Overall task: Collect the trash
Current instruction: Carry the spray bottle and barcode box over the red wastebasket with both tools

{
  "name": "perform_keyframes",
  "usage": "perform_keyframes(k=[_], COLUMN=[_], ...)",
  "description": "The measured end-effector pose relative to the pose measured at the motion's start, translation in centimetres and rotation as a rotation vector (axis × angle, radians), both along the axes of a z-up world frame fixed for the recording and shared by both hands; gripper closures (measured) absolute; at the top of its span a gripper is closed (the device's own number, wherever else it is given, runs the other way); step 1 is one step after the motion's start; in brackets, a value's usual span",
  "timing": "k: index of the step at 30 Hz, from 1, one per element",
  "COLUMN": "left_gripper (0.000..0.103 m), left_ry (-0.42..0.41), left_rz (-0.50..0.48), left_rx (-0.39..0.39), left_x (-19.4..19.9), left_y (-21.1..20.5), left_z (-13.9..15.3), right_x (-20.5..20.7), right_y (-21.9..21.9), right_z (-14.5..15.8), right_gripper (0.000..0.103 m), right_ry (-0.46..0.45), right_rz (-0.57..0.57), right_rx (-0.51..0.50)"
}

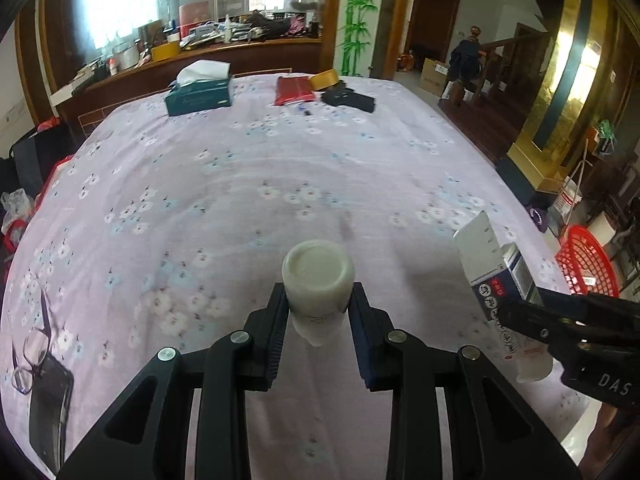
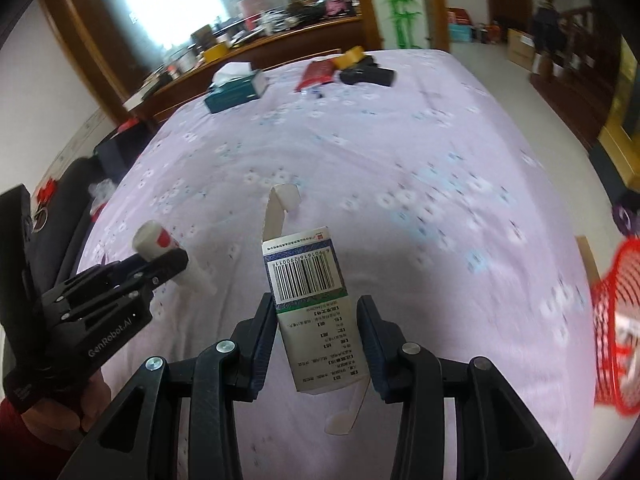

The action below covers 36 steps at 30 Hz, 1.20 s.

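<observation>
Carton [image 2: 310,304], long axis upright, clamped in right gripper [image 2: 316,344]; red basket [image 2: 616,336] at 3 o'clock, nearer right hand. Left gripper [image 1: 318,320] clamps white bottle [image 1: 318,280].

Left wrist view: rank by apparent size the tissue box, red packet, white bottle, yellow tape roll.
1. white bottle, inflated by closeness to the camera
2. tissue box
3. red packet
4. yellow tape roll

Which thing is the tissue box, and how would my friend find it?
Look at the big table with the lilac flowered cloth and go to its far end, near the wooden counter. The tissue box sits on the left there, apart from the red packet and yellow tape roll. It is the only dark green box, with a white tissue poking out on top.
</observation>
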<state>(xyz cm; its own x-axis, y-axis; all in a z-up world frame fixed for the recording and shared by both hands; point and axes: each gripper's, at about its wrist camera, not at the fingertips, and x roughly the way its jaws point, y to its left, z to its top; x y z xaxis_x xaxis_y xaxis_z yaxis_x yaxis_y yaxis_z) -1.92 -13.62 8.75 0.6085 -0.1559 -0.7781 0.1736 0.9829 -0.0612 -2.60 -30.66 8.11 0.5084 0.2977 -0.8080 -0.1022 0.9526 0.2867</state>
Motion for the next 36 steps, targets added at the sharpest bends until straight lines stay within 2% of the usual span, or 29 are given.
perform_keyframes(k=[14,23,36], left_gripper=[0.074,0.074,0.074], left_ry=[-0.089,-0.131,-0.155], left_rz=[-0.119,-0.192,-0.264], left_rx=[0.051,0.061,0.069], left_x=[-2.7,-3.0,-3.3], left_y=[-5.4,-8.3,-11.3], left_z=[2.7,4.1,4.7], right_x=[-4.9,-6.5,-7.3], right_y=[-5.3,-7.6,-10.1], right_z=[2.1,3.9,5.1], right_gripper=[0.059,0.059,0.059], right_ry=[-0.055,-0.112,-0.134], right_rz=[-0.160,-0.227,-0.292], right_rx=[0.025,0.029,0.027])
